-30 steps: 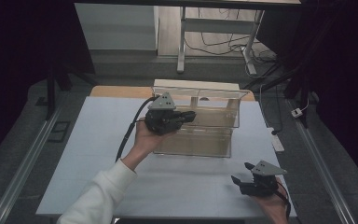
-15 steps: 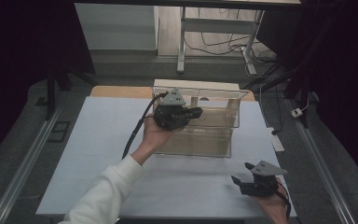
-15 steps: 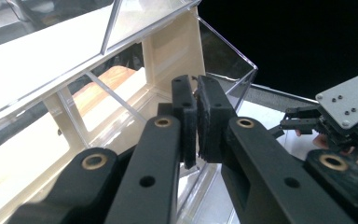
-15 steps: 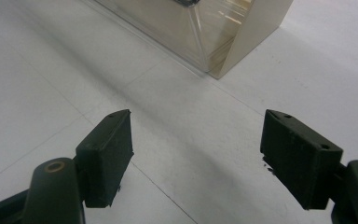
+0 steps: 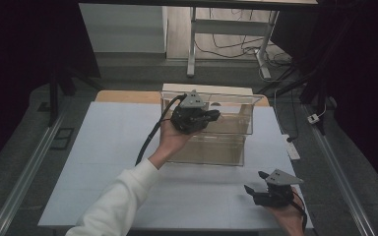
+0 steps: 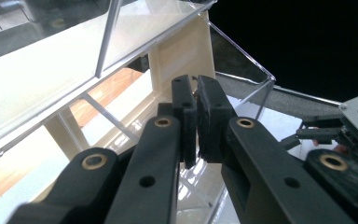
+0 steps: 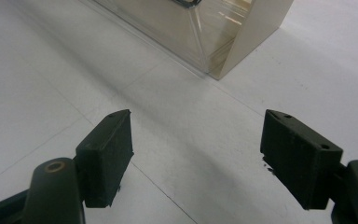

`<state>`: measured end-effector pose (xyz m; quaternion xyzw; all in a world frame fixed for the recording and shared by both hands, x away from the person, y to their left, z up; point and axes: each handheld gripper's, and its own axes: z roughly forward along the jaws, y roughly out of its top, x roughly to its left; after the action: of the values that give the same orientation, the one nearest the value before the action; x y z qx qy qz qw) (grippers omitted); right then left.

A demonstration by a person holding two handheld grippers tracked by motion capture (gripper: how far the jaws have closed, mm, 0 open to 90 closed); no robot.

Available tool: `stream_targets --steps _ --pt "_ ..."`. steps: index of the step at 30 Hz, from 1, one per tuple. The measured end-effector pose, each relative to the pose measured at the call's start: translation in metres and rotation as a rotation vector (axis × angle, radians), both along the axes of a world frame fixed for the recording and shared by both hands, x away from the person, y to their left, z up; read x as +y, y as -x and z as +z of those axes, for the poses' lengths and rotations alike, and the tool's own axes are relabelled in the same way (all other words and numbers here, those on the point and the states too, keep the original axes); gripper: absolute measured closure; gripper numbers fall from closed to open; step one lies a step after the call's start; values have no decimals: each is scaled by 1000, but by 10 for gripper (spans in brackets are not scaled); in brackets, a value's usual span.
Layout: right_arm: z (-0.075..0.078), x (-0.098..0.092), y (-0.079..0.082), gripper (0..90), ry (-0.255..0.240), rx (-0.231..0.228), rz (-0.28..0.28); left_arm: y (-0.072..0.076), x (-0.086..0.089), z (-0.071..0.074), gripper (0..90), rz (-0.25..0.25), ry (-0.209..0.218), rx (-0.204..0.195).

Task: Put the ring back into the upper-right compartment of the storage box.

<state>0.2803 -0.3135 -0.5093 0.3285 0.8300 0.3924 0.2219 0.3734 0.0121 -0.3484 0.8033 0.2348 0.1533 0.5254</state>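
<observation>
A: While the left gripper point(image 5: 211, 116) hangs over the clear plastic organiser point(image 5: 211, 132), let's take in that piece: see-through walls, two stepped tiers, cream-coloured end panels, sitting toward the far middle of the white table point(image 5: 103, 162).

B: And a wooden strip point(image 5: 123, 97) running along the table's far edge behind it. From the left gripper view you get the transparent dividers point(image 6: 107, 42) and a glossy cream shelf catching the light.

A: Jaws on that left one?

B: Pressed together, pad against pad, nothing between them that I can make out. They point into the upper tier, just above its rim.

A: Now the right gripper point(image 5: 254, 183), low at the near right corner of the table.

B: Spread wide, bare tabletop between its pads point(image 7: 107, 154). Well apart from the organiser, though its own view catches the cream corner post point(image 7: 256, 32) and a clear wall beside it.

A: Hands point(image 5: 170, 140) wrapped round both tools, white sleeve point(image 5: 113, 206) on the left arm.
</observation>
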Motion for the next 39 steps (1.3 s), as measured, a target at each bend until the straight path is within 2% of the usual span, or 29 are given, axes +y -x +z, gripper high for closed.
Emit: stream_targets --steps 11,12,14,19,22,26,32,35,39 --pt "0 -1 0 250 0 1 0 -1 -5 -1 847 8 -4 -15" --pt "0 -1 0 250 0 0 0 -1 -5 -2 825 12 -4 -20" --pt "0 -1 0 250 0 0 0 1 -5 -2 721 14 -3 -26" --pt "0 -1 0 249 1 1 0 3 -1 -2 617 -23 10 -8" --pt "0 0 0 249 2 2 1 6 2 -2 584 -36 14 2" --pt "0 0 0 249 0 -1 0 12 12 -3 564 -54 35 12" --pt "0 0 0 249 -2 1 1 26 32 -7 535 -71 33 14" --pt "0 1 0 249 2 1 -1 33 44 -10 508 -75 21 31" --pt "0 1 0 250 0 1 0 42 62 -15 468 -51 20 33"
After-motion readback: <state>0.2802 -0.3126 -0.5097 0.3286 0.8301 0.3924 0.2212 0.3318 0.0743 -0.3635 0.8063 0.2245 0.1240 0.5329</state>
